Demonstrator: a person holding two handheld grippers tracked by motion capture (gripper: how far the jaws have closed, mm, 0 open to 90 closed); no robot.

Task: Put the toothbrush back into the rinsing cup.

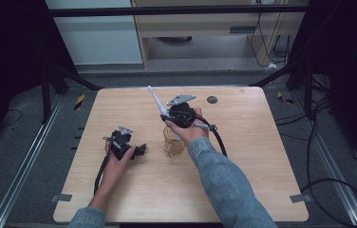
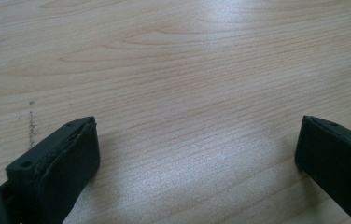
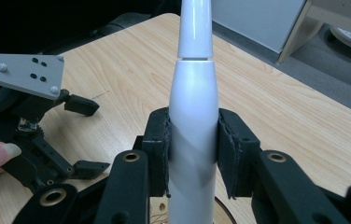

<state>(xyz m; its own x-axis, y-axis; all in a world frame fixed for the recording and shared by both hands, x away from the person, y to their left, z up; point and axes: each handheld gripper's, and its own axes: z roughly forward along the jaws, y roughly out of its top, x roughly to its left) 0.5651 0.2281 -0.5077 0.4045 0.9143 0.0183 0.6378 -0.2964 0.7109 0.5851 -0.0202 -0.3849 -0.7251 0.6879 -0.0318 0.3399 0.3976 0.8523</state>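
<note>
A white tapered toothbrush [image 3: 193, 140] stands between the jaws of my right gripper [image 3: 193, 149], which is shut on its thick lower part. From above, the toothbrush [image 1: 156, 101] leans up and to the back left out of the right gripper [image 1: 166, 117], held over a clear glass cup [image 1: 173, 146] near the table's middle. The cup's rim [image 3: 222, 212] peeks out just under the jaws. My left gripper [image 1: 141, 150] rests on the wooden table [image 1: 243, 156] left of the cup, open, with bare wood between its jaws [image 2: 197, 149]. The right gripper view has it [image 3: 87, 137] at the left.
A small dark round disc [image 1: 211, 99] lies near the table's back edge. Black cables [image 1: 219, 140] trail from both grippers, and more run over the floor at the right. A pale cabinet [image 1: 205, 28] stands beyond the table.
</note>
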